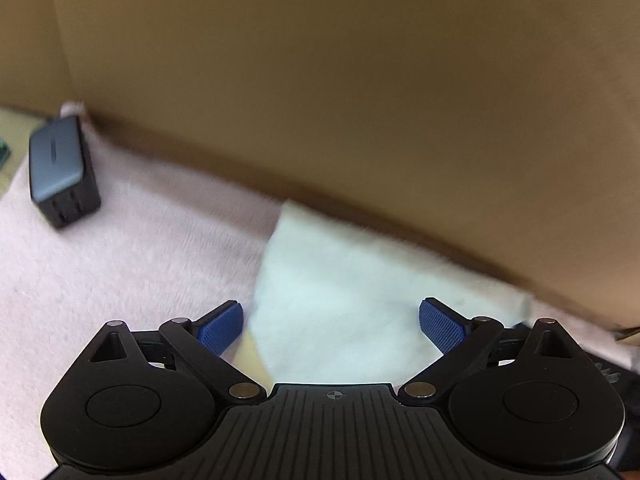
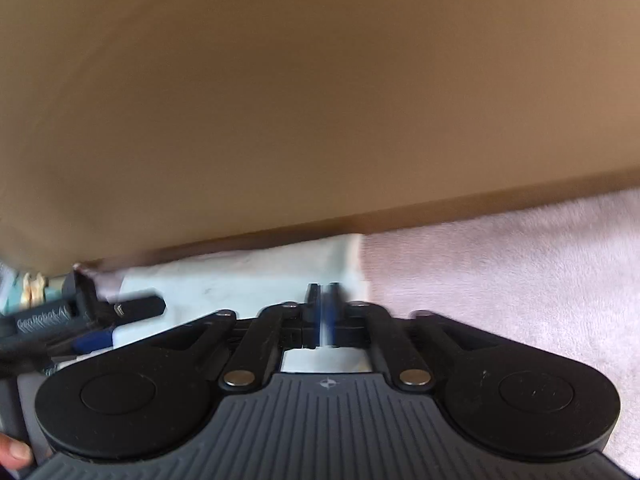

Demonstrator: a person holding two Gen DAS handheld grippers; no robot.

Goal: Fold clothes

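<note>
Left gripper (image 1: pixel 331 322): ribbed black plastic body, blue mesh-textured pads (image 1: pixel 442 326) spread wide apart, nothing between them but the cloth beneath. White folded cloth (image 1: pixel 352 300), soft and flat with a squared corner, directly ahead of and under those fingers, lying on a fuzzy pale pink blanket (image 1: pixel 120 272) against a smooth tan cardboard wall (image 1: pixel 320 80). Boxy grey charger (image 1: pixel 60 168) far ahead to the left. Right gripper (image 2: pixel 322 304): jaws pressed together, over the cloth's right edge; whether any fabric is pinched, cannot tell.

Black claw (image 1: pixel 331 322), blue ribbed pads (image 1: pixel 442 322) — silver pivots
</note>
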